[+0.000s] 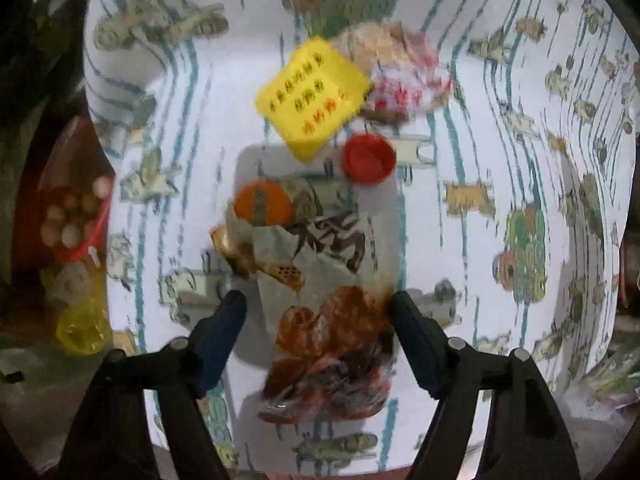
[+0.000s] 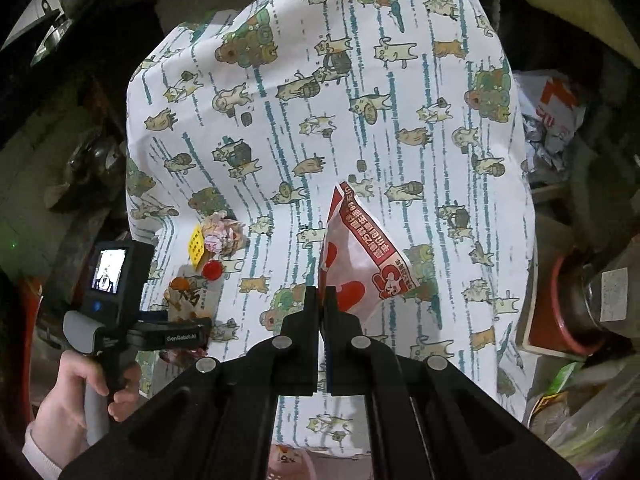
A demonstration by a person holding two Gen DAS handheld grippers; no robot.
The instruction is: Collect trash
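On the cat-print tablecloth (image 1: 480, 128) lies a clear snack packet (image 1: 320, 264) with brown characters and orange-red contents. My left gripper (image 1: 318, 312) points straight down over it, its jaws standing either side of the packet's lower half. The right finger (image 1: 412, 328) is at the packet's edge and the left finger (image 1: 224, 328) stands just off it. Beyond lie a yellow packet (image 1: 312, 96), a red cap (image 1: 368, 158) and a crumpled pink-white wrapper (image 1: 400, 72). My right gripper (image 2: 320, 292) is shut on the corner of a red and white wrapper (image 2: 360, 256), held above the cloth.
A red bowl of round things (image 1: 72, 216) and a yellow plastic piece (image 1: 84, 328) sit off the table's left edge. In the right wrist view a hand (image 2: 76, 388) holds the left gripper's handle. A jar (image 2: 592, 300) and bags (image 2: 552, 120) crowd the right side.
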